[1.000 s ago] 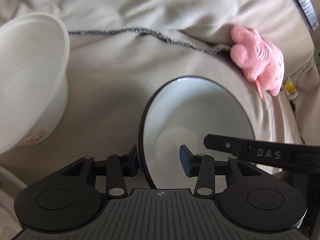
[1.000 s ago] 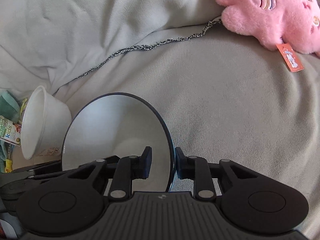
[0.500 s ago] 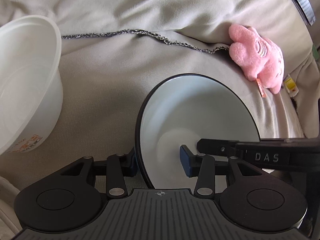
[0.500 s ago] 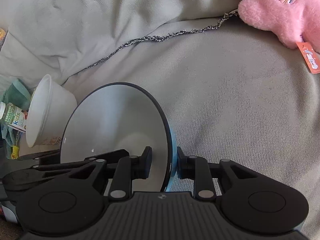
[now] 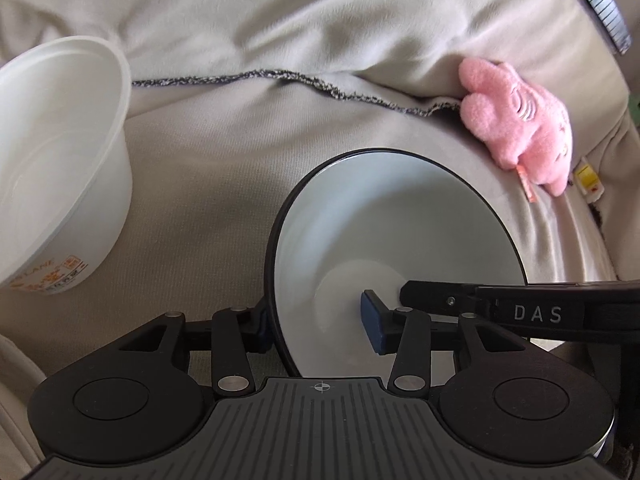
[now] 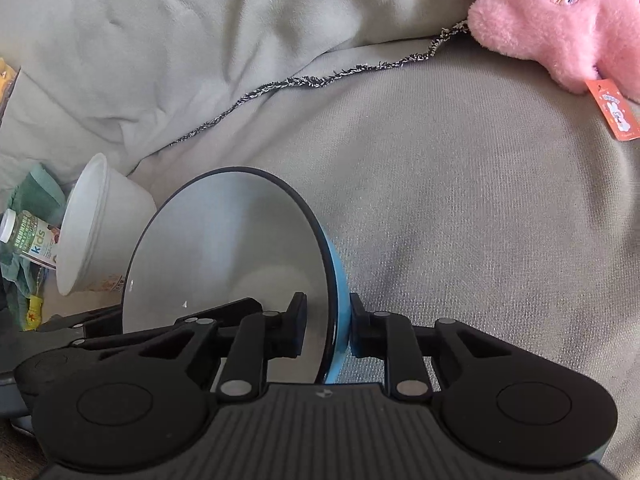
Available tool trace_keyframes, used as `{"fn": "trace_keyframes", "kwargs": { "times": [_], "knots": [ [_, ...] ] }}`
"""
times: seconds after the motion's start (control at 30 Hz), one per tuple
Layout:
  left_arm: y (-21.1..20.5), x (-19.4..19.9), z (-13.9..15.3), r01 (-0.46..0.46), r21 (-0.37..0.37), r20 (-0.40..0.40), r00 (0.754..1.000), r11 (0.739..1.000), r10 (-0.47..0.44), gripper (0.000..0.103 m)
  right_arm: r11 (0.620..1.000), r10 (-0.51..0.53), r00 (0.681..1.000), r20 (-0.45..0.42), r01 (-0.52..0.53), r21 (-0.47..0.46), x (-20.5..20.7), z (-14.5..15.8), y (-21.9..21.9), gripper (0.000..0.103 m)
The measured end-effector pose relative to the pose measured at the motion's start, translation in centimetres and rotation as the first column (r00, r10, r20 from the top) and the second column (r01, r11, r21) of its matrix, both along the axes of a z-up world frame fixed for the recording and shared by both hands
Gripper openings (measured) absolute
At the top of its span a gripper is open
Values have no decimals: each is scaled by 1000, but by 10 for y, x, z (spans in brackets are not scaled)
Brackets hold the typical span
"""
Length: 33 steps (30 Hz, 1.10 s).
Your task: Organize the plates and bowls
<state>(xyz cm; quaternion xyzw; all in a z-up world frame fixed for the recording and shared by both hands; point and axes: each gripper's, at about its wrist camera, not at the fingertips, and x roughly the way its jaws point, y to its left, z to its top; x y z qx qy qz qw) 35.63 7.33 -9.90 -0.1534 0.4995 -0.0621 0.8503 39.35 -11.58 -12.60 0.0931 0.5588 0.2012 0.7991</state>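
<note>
In the left wrist view, a white plastic bowl (image 5: 60, 160) lies tipped on its side at the far left on the beige blanket (image 5: 224, 184), its mouth facing right, well apart from the tool. A bare stretch of blanket lies between it and the blue bowl (image 5: 396, 232), white inside with a dark rim. The left gripper (image 5: 316, 320) straddles that bowl's near rim with its jaws apart: the left pad sits outside the wall, the right pad inside, clear of the surface. The right gripper's (image 5: 404, 292) black finger reaches in from the right across the bowl's inside. Farther right, a pink plush toy (image 5: 520, 128) rests against a blanket fold.

In the right wrist view, a bottle (image 6: 28, 240) and green cloth (image 6: 36, 196) crowd the left edge beside the white plastic bowl (image 6: 100, 232). The right gripper (image 6: 328, 320) is clamped on the blue bowl's (image 6: 232, 248) right rim, one pad inside, one on the blue outer wall. Open blanket (image 6: 480, 220) spreads to the right, up to the plush toy (image 6: 560, 20).
</note>
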Motion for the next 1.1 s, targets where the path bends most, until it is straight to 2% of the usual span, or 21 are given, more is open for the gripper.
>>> {"fn": "trace_keyframes", "kwargs": {
  "times": [0.1, 0.27, 0.37, 0.57, 0.73, 0.83, 0.97, 1.1],
  "knots": [
    [7, 5, 4, -30, -26, -31, 999, 999, 29, 41, 998, -21, 1000, 5, 22, -59, 2, 7, 11, 27],
    [26, 7, 8, -51, -117, -30, 998, 992, 47, 38, 992, -50, 999, 18, 52, -115, 1, 19, 23, 27],
    [29, -3, 30, -43, -127, 31, 998, 991, 48, 38, 990, -51, 997, 59, 59, -129, -10, 39, 26, 27],
    [32, -41, 89, -4, -184, 143, 989, 983, 30, 38, 984, -34, 980, 198, 67, -165, -50, 107, 32, 27],
    [25, -82, 119, 49, -170, 191, 981, 984, -16, 38, 983, -37, 972, 233, 78, -169, -94, 144, 26, 27],
    [17, -105, 119, 83, -156, 190, 980, 984, -52, 38, 984, -54, 972, 228, 90, -151, -120, 146, 15, 27],
    [0, -128, 99, 106, -131, 128, 988, 986, -89, 38, 979, -90, 977, 192, 122, -163, -148, 124, 3, 27],
    [-23, -143, 85, 152, -21, 122, 981, 988, -148, 38, 971, -140, 978, 153, 166, -174, -165, 97, -8, 27]
  ]
}}
